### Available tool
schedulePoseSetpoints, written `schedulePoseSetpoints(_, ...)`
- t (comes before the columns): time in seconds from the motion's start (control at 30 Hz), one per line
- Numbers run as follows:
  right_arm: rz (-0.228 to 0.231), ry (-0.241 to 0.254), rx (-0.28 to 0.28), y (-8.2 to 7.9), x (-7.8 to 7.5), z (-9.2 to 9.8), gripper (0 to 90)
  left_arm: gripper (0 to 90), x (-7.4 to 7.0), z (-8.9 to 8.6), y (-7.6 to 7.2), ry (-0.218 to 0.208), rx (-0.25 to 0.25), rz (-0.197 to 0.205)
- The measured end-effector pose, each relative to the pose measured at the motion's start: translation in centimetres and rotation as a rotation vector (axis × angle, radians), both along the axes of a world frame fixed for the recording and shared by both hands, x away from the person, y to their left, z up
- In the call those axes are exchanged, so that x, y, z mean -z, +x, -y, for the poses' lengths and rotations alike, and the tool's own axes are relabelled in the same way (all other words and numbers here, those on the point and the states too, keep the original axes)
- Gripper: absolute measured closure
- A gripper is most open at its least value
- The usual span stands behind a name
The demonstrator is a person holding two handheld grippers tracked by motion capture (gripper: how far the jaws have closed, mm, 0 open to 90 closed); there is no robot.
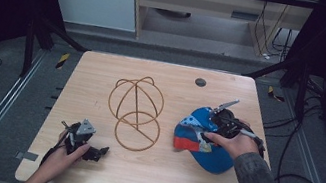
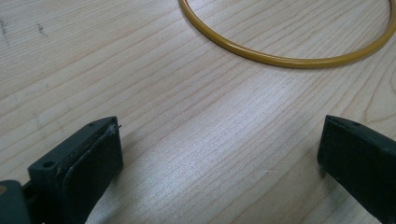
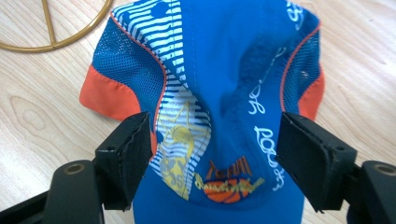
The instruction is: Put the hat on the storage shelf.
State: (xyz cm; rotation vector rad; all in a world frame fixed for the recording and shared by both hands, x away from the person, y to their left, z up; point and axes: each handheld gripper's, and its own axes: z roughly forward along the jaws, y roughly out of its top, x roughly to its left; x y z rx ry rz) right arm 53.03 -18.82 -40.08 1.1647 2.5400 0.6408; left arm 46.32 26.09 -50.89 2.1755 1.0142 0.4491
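From above, the cap [image 1: 203, 141] lies right of the wire stand [image 1: 135, 112], likely waiting to be put on it. The right gripper [image 1: 220, 123] sits over the cap. The left gripper [image 1: 98, 153] rests apart, down-left of the stand.

Left gripper view: jaws wide apart over bare table [image 2: 140, 84], holding nothing.

Right gripper view: jaws stand apart on both sides of the cap's [image 3: 224, 93] front, not squeezing yet.

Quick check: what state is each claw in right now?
Left claw: open, nothing between the jaws, over bare table.
Right claw: open, jaws either side of the blue cap, not gripping it.
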Motion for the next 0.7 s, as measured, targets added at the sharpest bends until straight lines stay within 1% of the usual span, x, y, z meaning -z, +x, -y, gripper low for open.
schedulePoseSetpoints(0.1, -0.018, -0.009, -0.003, 0.4, 0.4, -0.3, 29.0, 0.0, 0.0, 0.0, 0.0, 0.000, 0.000, 0.000)
schedulePoseSetpoints(0.17, -0.019, -0.011, -0.002, 0.6, 0.5, -0.3, 30.2, 0.0, 0.0, 0.0, 0.0, 0.001, -0.001, 0.001)
schedulePoseSetpoints(0.2, -0.023, -0.008, 0.003, 0.8, 0.7, -0.3, 32.6, 0.0, 0.0, 0.0, 0.0, 0.001, -0.001, 0.001)
schedulePoseSetpoints(0.27, -0.025, -0.005, 0.002, 1.0, 0.9, -0.2, 34.2, 0.0, 0.0, 0.0, 0.0, 0.000, 0.000, 0.000)
schedulePoseSetpoints(0.43, -0.056, -0.004, 0.009, 1.4, 1.4, 0.0, 41.0, 0.0, 0.0, 0.0, 0.0, 0.000, 0.000, 0.000)
schedulePoseSetpoints(0.5, -0.066, 0.000, 0.007, 1.5, 1.5, 0.0, 45.7, 0.0, 0.0, 0.0, 0.0, 0.000, 0.000, 0.000)
schedulePoseSetpoints(0.57, -0.078, 0.008, 0.001, 1.6, 1.7, 0.1, 54.1, 0.0, 0.0, 0.0, 0.0, 0.000, 0.000, 0.000)
schedulePoseSetpoints(0.63, -0.086, 0.005, -0.008, 1.7, 1.8, 0.1, 64.6, 0.0, 0.0, 0.0, 0.0, 0.000, 0.000, 0.000)
schedulePoseSetpoints(0.67, -0.086, 0.005, -0.008, 1.7, 1.8, 0.1, 64.6, 0.0, 0.0, 0.0, 0.0, 0.000, 0.000, 0.000)
schedulePoseSetpoints(0.7, -0.093, 0.009, -0.012, 1.8, 1.8, 0.1, 74.5, 0.0, 0.0, 0.0, 0.0, 0.000, 0.000, 0.000)
